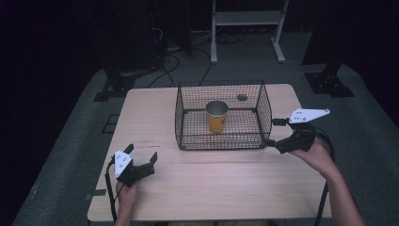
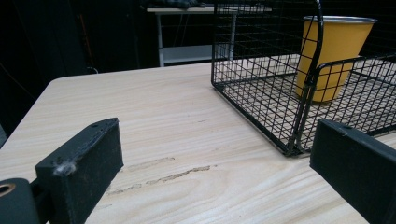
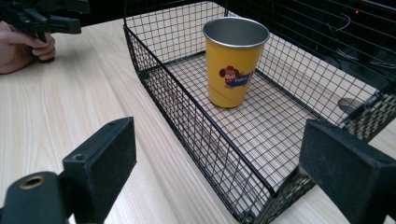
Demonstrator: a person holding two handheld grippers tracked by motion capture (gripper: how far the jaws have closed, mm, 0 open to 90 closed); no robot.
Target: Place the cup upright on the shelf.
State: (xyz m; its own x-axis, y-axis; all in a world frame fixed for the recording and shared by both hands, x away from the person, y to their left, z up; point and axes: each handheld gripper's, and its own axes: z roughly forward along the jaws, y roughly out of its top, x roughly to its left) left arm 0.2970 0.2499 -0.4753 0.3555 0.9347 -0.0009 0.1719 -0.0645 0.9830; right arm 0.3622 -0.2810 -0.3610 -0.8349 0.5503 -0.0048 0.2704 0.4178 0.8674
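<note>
A black wire basket [image 1: 188,117] stands on the middle of the wooden table [image 1: 211,183], its near wall low. Inside it a yellow metal cup [image 1: 217,116] with a cartoon print stands upright. My left gripper [image 1: 141,153] rests at the table's front left, open and holding nothing, well clear of the basket. In the left gripper view the basket [image 2: 261,93] and the cup [image 2: 334,51] lie ahead to the right. My right gripper [image 1: 274,132] is open at the basket's front right corner. In the right gripper view its jaws stand on either side of that corner of the basket [image 3: 187,116], with the cup [image 3: 236,60] farther in.
A round dark hole [image 1: 242,97] sits in the tabletop just behind the basket. Beyond the table stand a white metal frame [image 1: 247,19] and dark stands, with cables on the grey floor. The other hand with its gripper [image 3: 42,18] shows far off in the right gripper view.
</note>
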